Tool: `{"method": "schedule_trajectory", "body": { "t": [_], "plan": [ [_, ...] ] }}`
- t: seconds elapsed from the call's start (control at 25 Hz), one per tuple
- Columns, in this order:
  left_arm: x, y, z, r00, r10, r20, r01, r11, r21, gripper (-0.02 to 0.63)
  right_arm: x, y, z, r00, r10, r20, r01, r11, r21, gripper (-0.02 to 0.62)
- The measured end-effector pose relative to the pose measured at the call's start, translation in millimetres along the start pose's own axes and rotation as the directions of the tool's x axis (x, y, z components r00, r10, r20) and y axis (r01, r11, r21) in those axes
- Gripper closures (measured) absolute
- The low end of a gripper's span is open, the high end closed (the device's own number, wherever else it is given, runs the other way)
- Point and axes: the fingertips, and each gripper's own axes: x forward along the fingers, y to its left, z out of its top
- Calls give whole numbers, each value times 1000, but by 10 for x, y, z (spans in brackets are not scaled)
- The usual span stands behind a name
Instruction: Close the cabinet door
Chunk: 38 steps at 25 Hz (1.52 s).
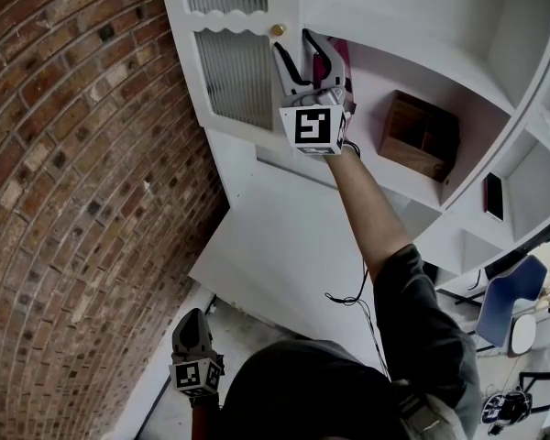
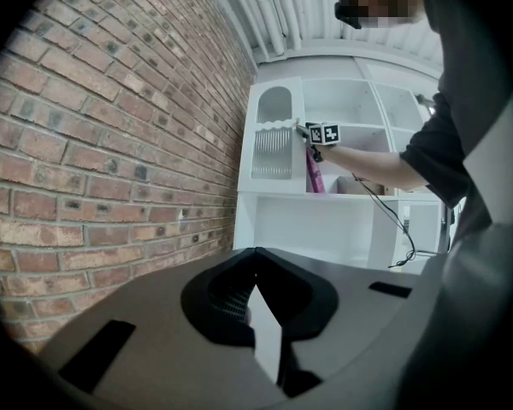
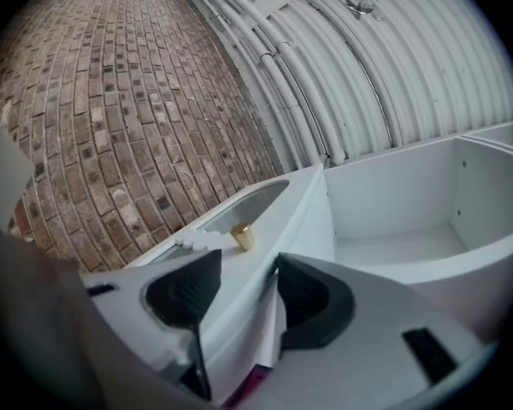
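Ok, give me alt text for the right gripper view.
The right gripper has its jaws closed on the edge of a white cabinet door, just short of its gold knob. A brick wall stands at left and a white shelf at right, under a ribbed ceiling.

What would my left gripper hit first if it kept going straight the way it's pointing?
The left gripper would most likely meet the white cabinet's lower section; nothing shows in between, though depth is hard to judge.
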Motion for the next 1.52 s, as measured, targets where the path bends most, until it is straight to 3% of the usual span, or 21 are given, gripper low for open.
{"method": "schedule_trajectory", "body": {
  "t": [0.76,0.96,1.2,1.52],
  "plan": [
    [-45,-39,86,1000,6,12,-6,1000,0,604,6,8,-28,999,-20,-46,16,997,-78,396],
    [-57,-69,120,1000,-1,26,0,1000,18,604,-11,0,-2,997,-11,-73,8,999,-52,396],
    [-23,-72,208,999,-15,44,13,999,38,604,-199,-91,173,999,-3,-36,2,1000,-8,397],
    [41,-108,337,997,-37,69,33,998,52,604,-617,-140,327,1000,28,-3,-27,992,127,423]
  ]
}}
